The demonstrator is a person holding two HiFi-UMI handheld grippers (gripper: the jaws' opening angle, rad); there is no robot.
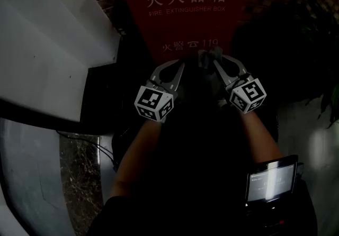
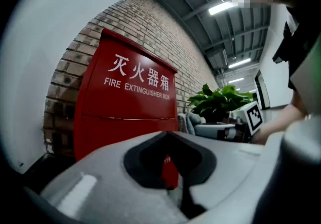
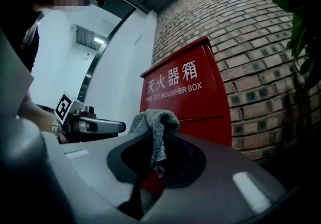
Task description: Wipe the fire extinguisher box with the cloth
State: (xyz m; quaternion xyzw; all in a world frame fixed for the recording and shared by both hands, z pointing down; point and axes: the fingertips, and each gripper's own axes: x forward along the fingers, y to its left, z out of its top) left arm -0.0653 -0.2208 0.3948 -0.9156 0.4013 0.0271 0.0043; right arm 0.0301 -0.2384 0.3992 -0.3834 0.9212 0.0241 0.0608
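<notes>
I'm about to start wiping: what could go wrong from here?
1. The right gripper pinches only a narrow fold of the grey cloth; dragging it over the fire extinguisher box might pull it loose.
2. Only a small bunch sticks out past the jaws, so their hard tips might scrape the red paint.
3. The left gripper, shut and empty, sits close beside it; the two could knock.

The head camera looks steeply down at the fire extinguisher box [image 1: 185, 23]; both gripper cameras sit low and near, tilted up at its lettered front.
</notes>
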